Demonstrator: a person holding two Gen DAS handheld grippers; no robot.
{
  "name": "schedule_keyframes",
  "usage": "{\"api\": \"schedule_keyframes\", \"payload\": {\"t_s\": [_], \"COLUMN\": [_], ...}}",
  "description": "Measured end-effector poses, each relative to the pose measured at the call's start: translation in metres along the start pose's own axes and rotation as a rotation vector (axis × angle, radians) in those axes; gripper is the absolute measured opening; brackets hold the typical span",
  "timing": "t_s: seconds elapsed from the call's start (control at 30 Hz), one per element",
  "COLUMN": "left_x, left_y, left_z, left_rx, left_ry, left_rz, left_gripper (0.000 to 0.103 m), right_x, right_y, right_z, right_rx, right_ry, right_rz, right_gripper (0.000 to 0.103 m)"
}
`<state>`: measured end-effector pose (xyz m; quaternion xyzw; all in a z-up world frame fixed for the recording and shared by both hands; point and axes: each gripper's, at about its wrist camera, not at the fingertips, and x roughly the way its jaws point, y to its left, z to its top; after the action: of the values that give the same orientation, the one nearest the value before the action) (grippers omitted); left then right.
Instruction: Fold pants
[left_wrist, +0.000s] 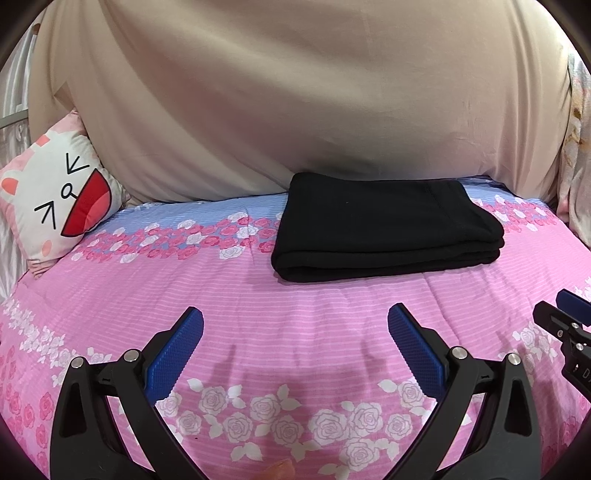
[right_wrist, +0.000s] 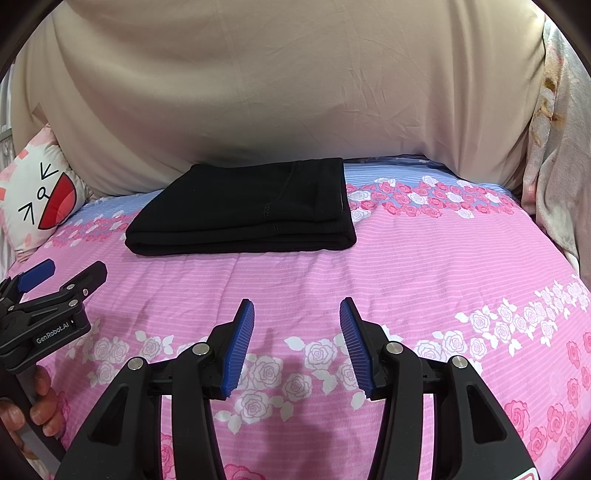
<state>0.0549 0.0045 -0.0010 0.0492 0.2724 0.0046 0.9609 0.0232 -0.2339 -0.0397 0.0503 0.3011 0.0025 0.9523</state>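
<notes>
Pants (left_wrist: 384, 225) are lying folded on my pink bedspread (left_wrist: 295, 295) – I am holding both tongs, left (left_wrist: 295, 321) and right (right_wrist: 297, 314), apart and empty, hovering near them

A: Where does the left wrist view look from?
B: From low over the pink floral bedspread (left_wrist: 295, 295), along the left gripper (left_wrist: 295, 317) and slanting down, facing the beige draped sheet (left_wrist: 295, 92) at the back. The folded black pants (left_wrist: 384, 229) sit right of centre, the cat pillow (left_wrist: 59, 199) far left.

A: And the right wrist view?
B: Same slant and facing, from further right: the pants (right_wrist: 240, 210) fall left of centre beyond the right gripper (right_wrist: 297, 314).

A: What do they share?
B: Bedspread, pants, pillow and sheet. Each also catches the other gripper at its edge (left_wrist: 565, 325) (right_wrist: 55, 284).
</notes>
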Motion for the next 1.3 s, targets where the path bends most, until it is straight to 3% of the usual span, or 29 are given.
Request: {"api": "schedule_keyframes", "payload": {"t_s": [0.8,1.3], "left_x": [0.006,0.002], "left_y": [0.009,-0.008], "left_z": [-0.001,-0.002], "left_rx": [-0.031,0.048], "left_ry": [0.045,0.023], "left_rz": [-0.027,-0.059], "left_gripper": [0.098,0.098], "right_x": [0.000,0.000], "right_y": [-0.001,-0.001], "right_z": [0.001,0.001], "right_rx": [-0.004,-0.006], "right_ry": [0.001,0.001], "right_rz": [0.002,0.001], "right_gripper": [0.053,0.053]}}
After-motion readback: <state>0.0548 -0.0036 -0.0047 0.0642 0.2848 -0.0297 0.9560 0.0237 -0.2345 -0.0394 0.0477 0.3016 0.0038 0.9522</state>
